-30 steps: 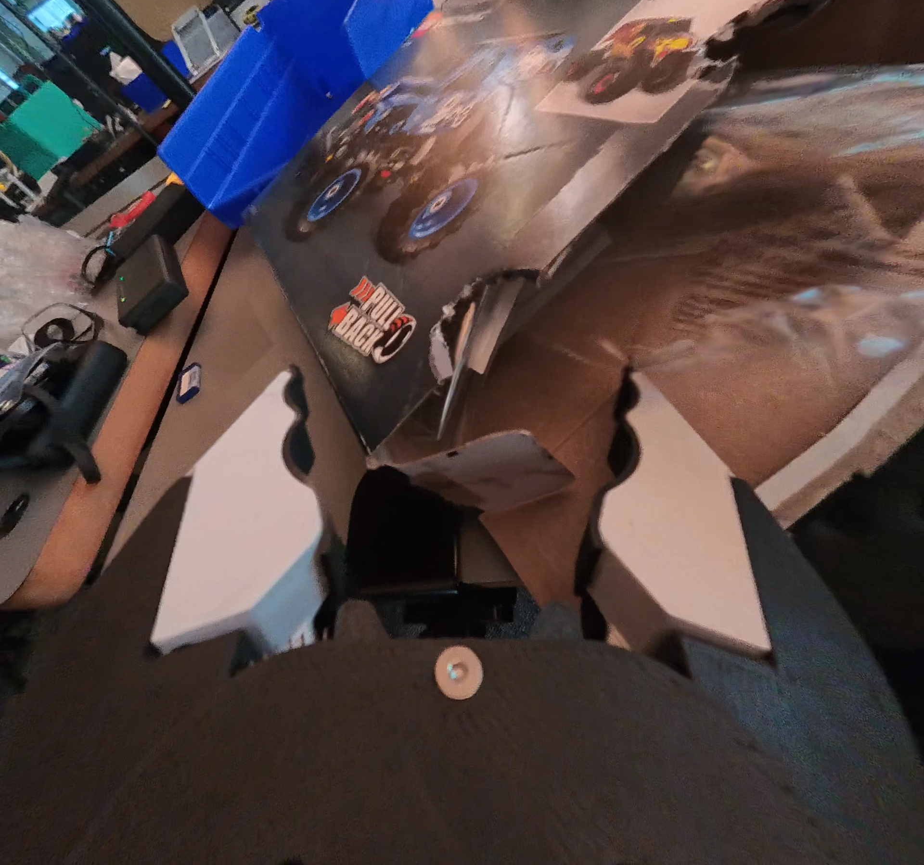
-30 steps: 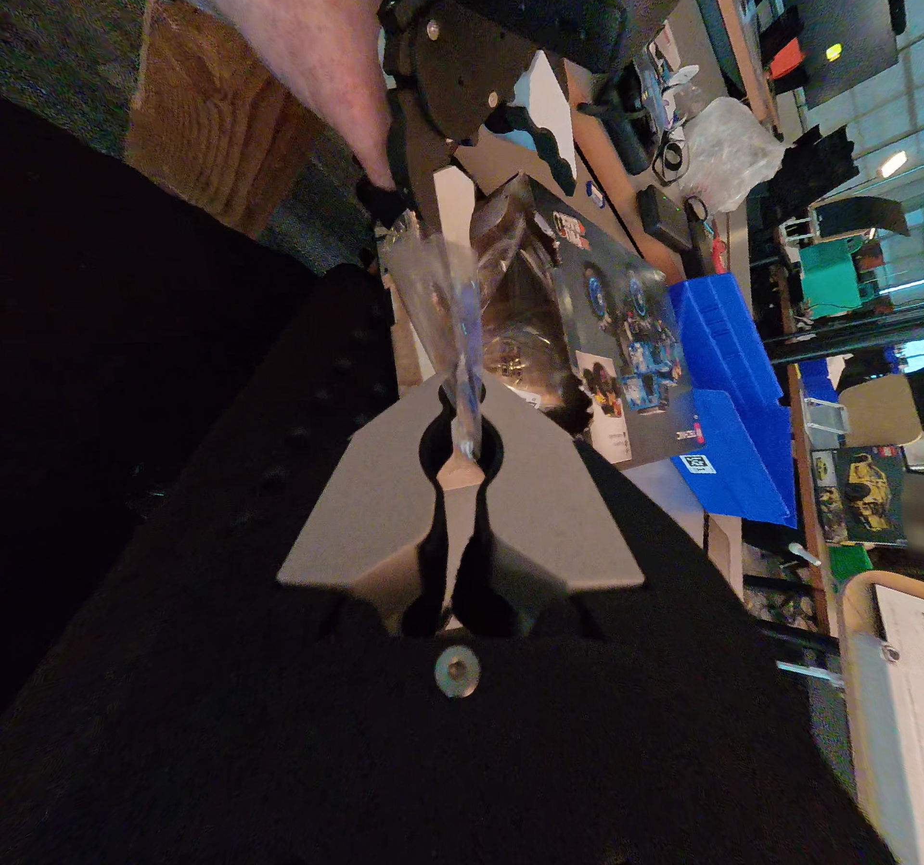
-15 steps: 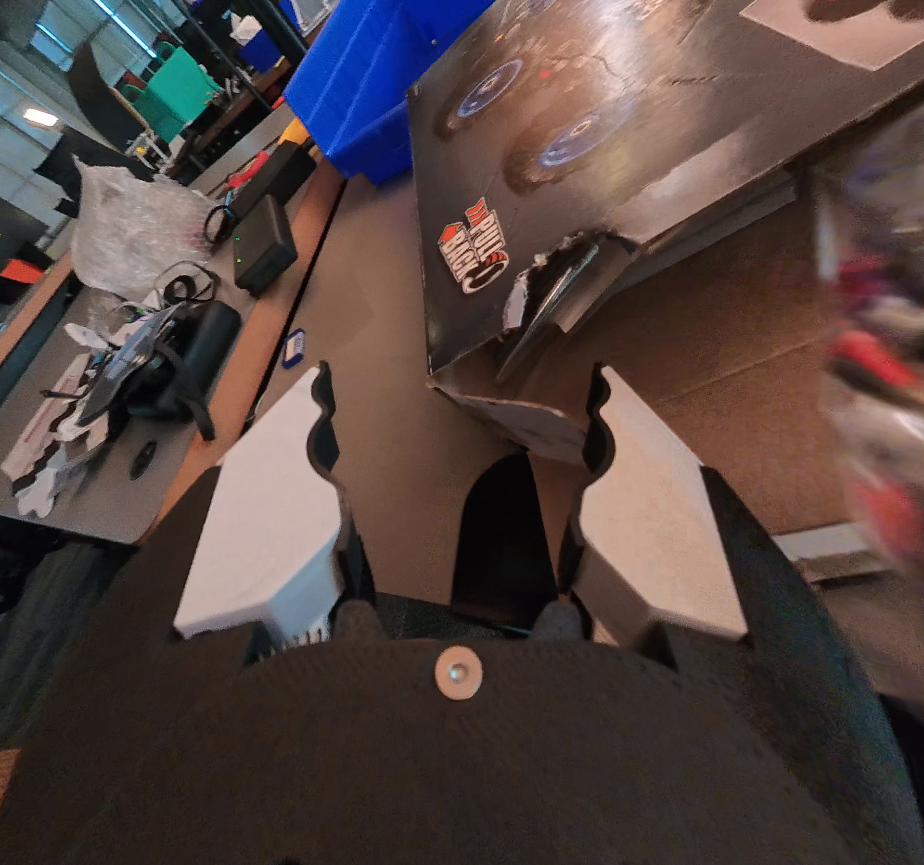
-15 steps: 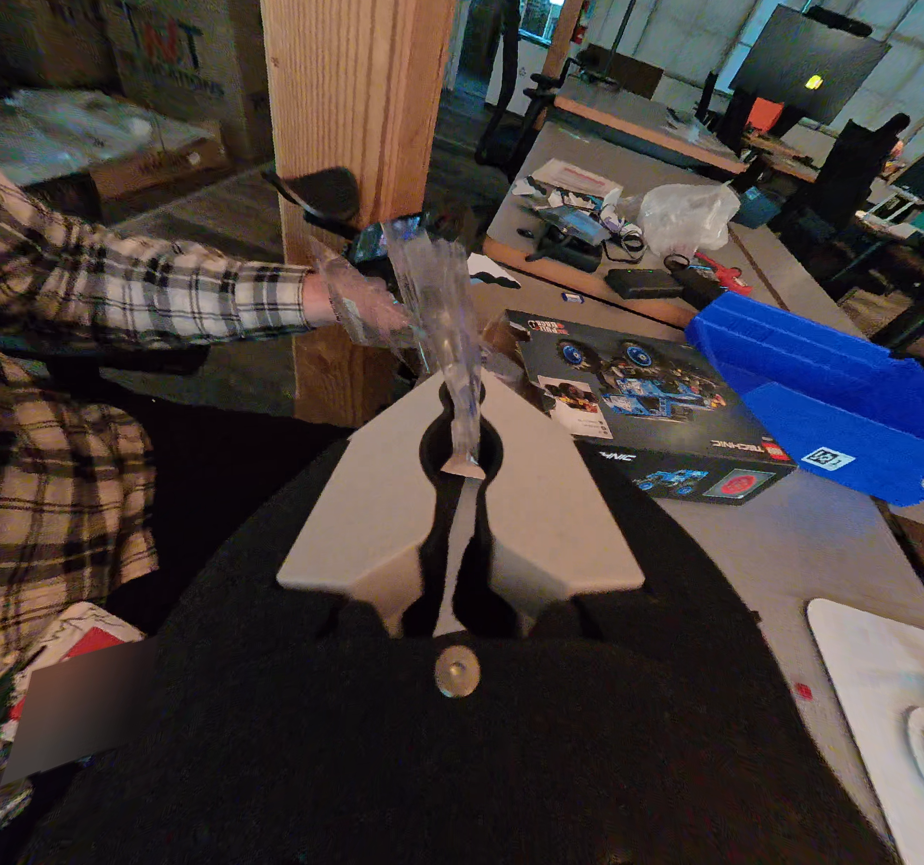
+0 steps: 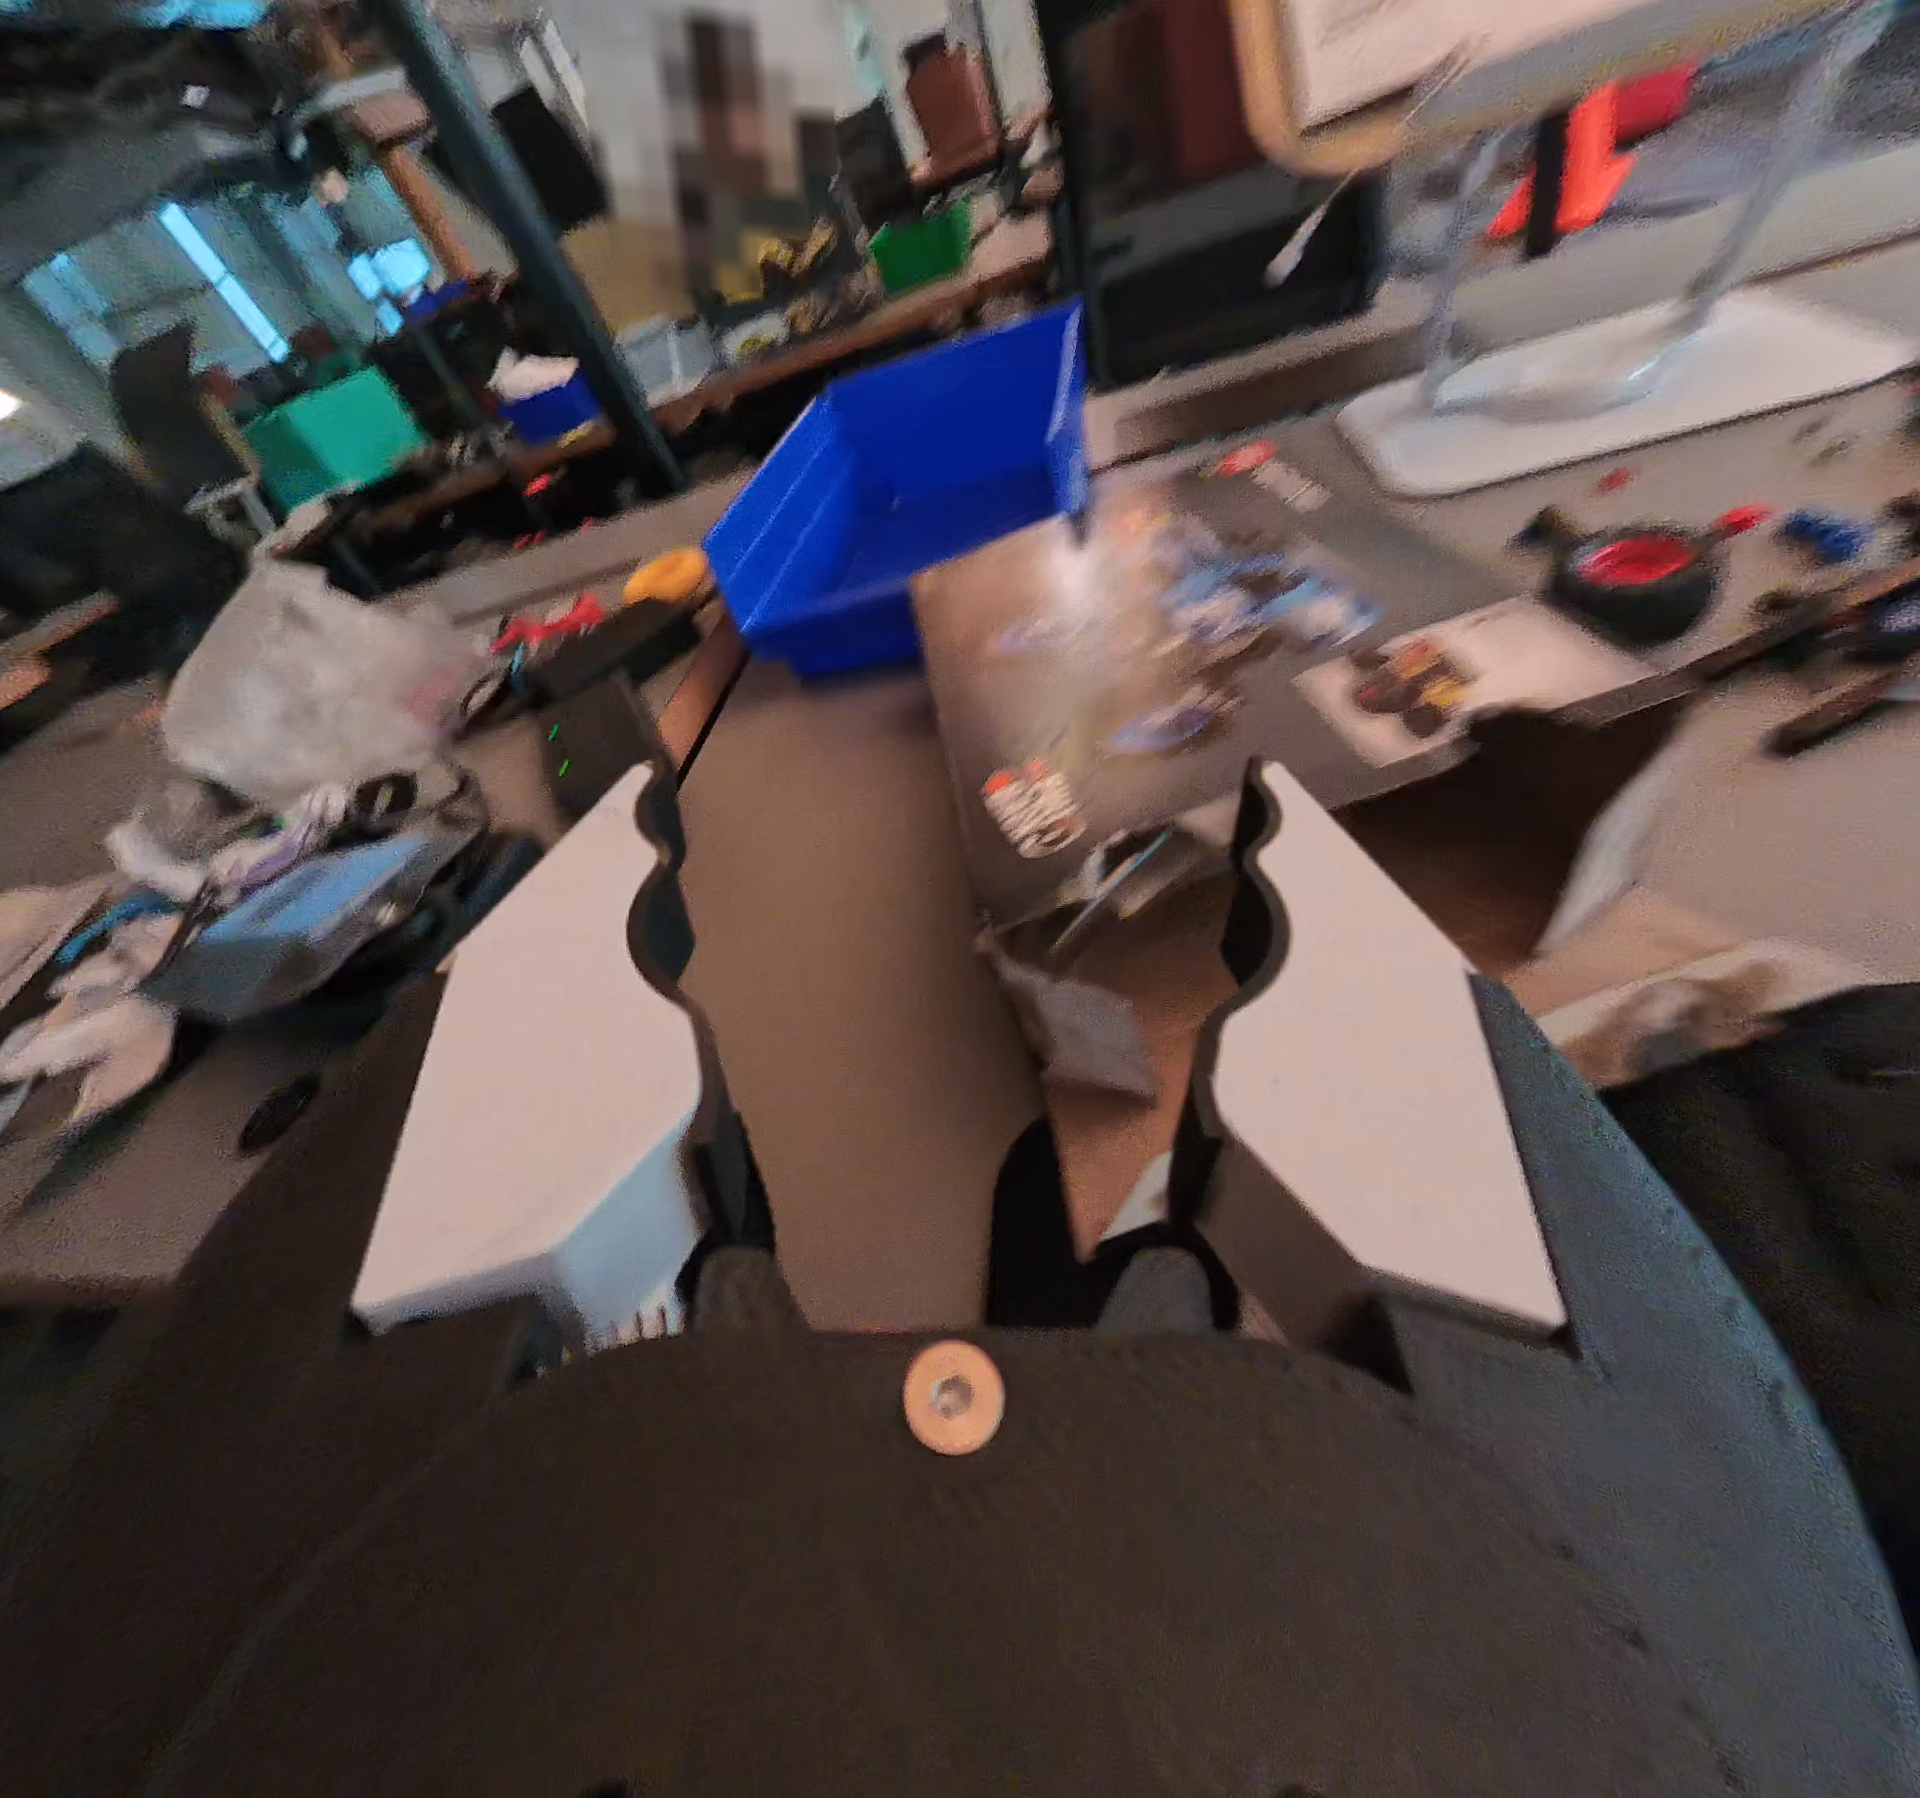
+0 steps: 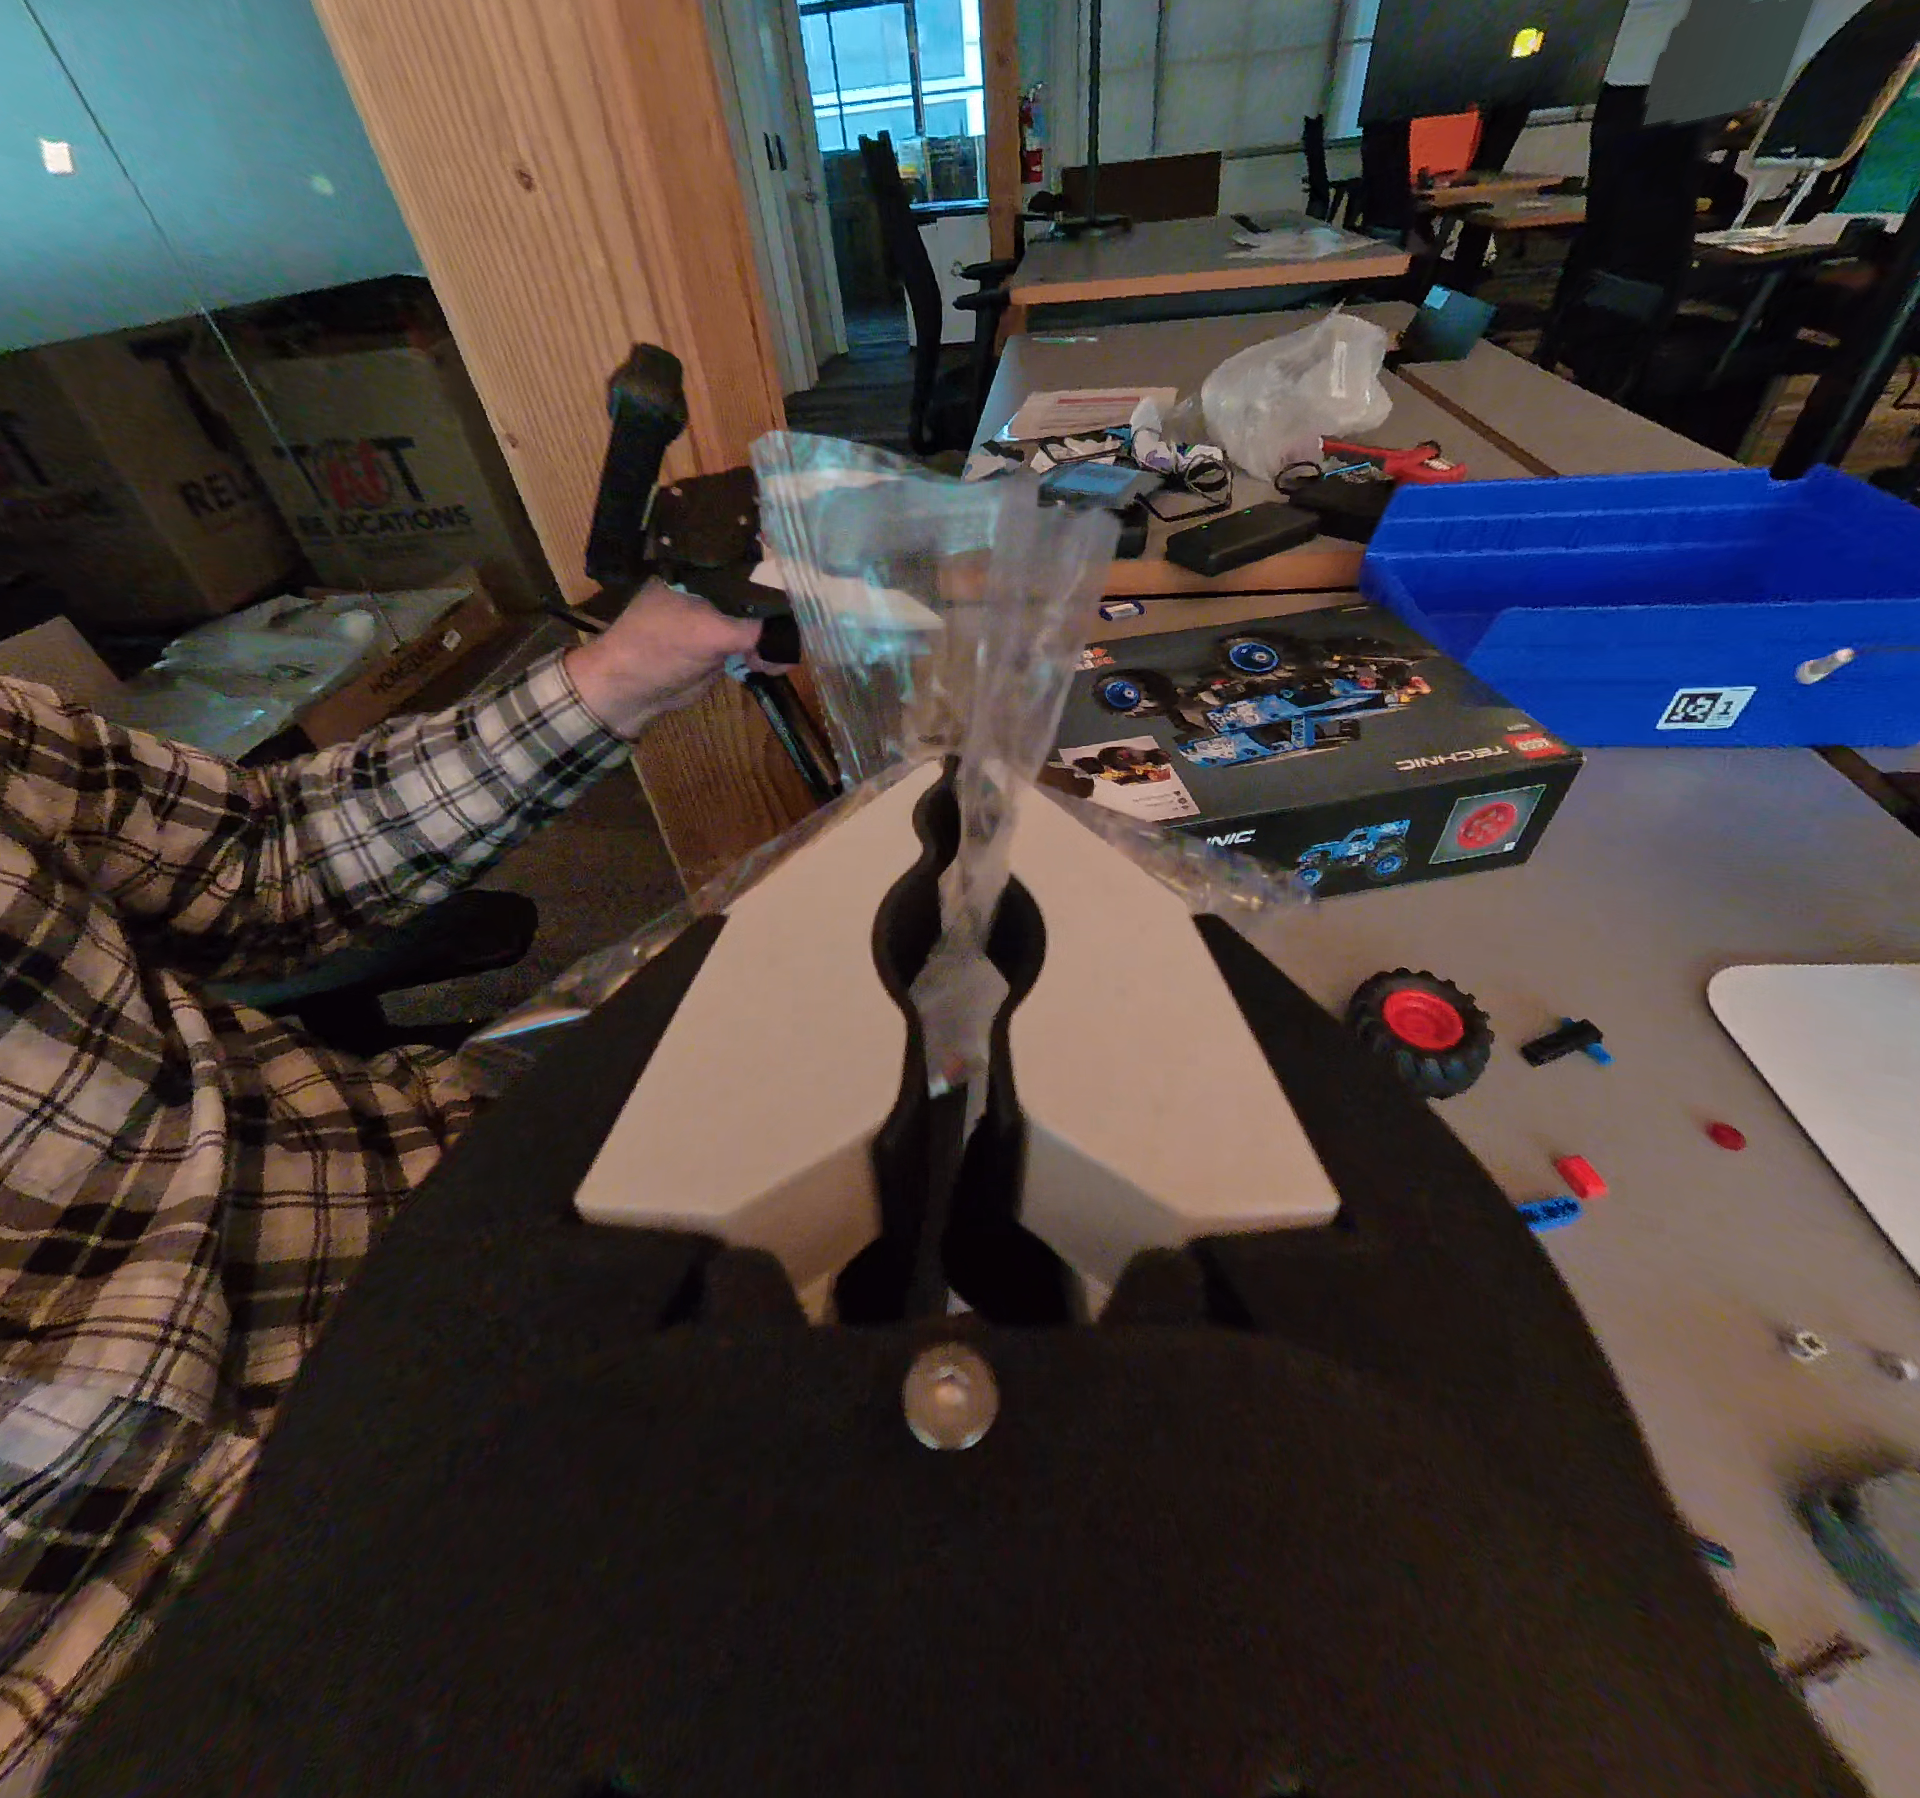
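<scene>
My right gripper (image 6: pixel 961 792) is shut on a clear empty plastic bag (image 6: pixel 914 595) that stands up from the fingertips above the table's left edge. My left gripper (image 5: pixel 951 792) is open and empty, above the table's near edge, next to the torn open end of a dark toy-car box (image 5: pixel 1164 699). The box also shows in the right wrist view (image 6: pixel 1309 740), lying flat beyond the bag. The left gripper's handle and a hand (image 6: pixel 665 647) show behind the bag, near a wooden post.
A blue bin (image 6: pixel 1652 595) stands behind the box, also in the left wrist view (image 5: pixel 904 491). A black wheel with a red hub (image 6: pixel 1421 1026) and small loose bricks (image 6: pixel 1579 1172) lie on the grey table (image 6: pixel 1558 917). A white tray (image 6: pixel 1839 1062) is at right. Cables and a crumpled bag (image 6: pixel 1294 392) lie farther back.
My left gripper has pulled back and up from the box's torn end, still open. My right gripper has swung upright, still holding the clear bag, which now hangs loose and empty.
</scene>
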`<state>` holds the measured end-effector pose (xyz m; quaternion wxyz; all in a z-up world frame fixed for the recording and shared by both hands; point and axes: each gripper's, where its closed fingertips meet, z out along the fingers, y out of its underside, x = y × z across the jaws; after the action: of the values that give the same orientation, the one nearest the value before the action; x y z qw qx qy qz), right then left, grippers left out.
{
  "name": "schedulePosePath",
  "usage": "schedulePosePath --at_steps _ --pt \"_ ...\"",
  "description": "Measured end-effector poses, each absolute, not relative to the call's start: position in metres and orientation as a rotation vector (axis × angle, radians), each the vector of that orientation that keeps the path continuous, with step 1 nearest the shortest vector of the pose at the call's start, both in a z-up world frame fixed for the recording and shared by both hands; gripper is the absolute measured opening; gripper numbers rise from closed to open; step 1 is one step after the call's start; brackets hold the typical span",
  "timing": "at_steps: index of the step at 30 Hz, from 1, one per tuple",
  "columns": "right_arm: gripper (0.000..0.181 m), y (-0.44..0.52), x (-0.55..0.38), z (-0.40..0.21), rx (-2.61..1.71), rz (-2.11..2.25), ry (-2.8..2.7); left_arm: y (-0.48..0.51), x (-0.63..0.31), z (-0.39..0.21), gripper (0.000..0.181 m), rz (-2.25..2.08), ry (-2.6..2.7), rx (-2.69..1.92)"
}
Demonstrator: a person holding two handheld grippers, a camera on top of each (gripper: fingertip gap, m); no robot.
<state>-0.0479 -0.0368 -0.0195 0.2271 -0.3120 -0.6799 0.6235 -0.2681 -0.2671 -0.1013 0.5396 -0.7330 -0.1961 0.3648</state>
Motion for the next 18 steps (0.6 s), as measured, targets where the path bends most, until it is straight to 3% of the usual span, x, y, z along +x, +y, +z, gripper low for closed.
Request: schedulePosePath --at_steps 6,11,14,16,18 --pt "0.000 -0.020 -0.056 -0.021 -0.961 1.587 -1.875 -0.176 -0.133 -0.052 0.115 0.636 -0.014 -1.680" --pt "0.000 -0.014 -0.063 -0.018 -1.060 1.506 -1.844 -0.101 -0.040 -0.066 0.135 0.468 0.193 -1.696" --pt "0.000 -0.021 -0.067 -0.013 -1.084 1.474 -1.830 -0.063 -0.027 -0.082 0.135 0.586 0.227 -1.690" --pt "0.000 -0.028 -0.067 -0.008 -1.078 1.470 -1.821 -0.045 -0.038 -0.089 0.118 0.737 0.188 -1.682" --pt "0.000 -0.032 -0.065 -0.003 -1.067 1.464 -1.819 -0.035 -0.046 -0.090 0.076 0.748 0.162 -1.640"
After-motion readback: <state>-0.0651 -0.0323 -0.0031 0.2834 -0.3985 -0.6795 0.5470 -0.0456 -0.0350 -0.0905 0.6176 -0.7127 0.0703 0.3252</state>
